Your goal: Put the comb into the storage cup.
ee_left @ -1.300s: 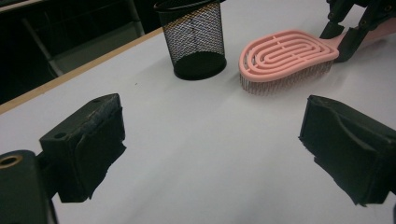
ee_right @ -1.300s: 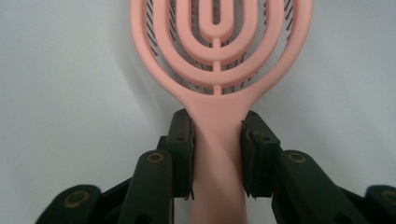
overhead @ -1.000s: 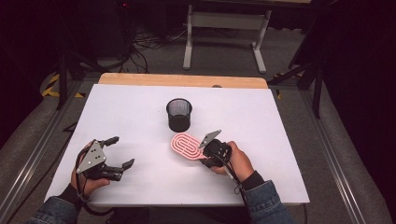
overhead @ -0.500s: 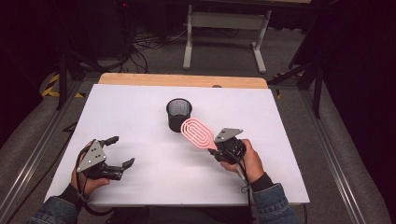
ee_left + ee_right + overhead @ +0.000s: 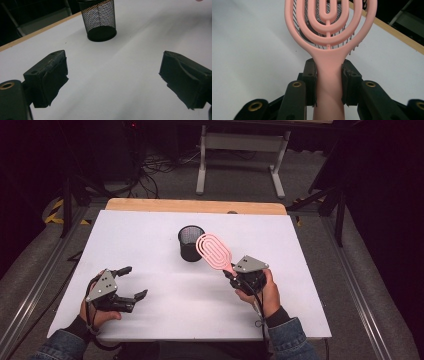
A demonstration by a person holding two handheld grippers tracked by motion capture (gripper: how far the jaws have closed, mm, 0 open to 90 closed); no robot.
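Jaws of right gripper (image 5: 328, 82) around hairbrush (image 5: 329, 30) handle

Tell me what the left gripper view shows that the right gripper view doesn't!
The left gripper view shows the left tongs open with nothing between them, over the bare white table, and the black mesh cup standing whole farther off. The right gripper view shows the right tongs shut on the handle of a pink brush, with its looped head and bristles up close. Both show the white table, its wooden edge and the mesh cup; in the right gripper view the cup is seen through the gaps in the brush head.
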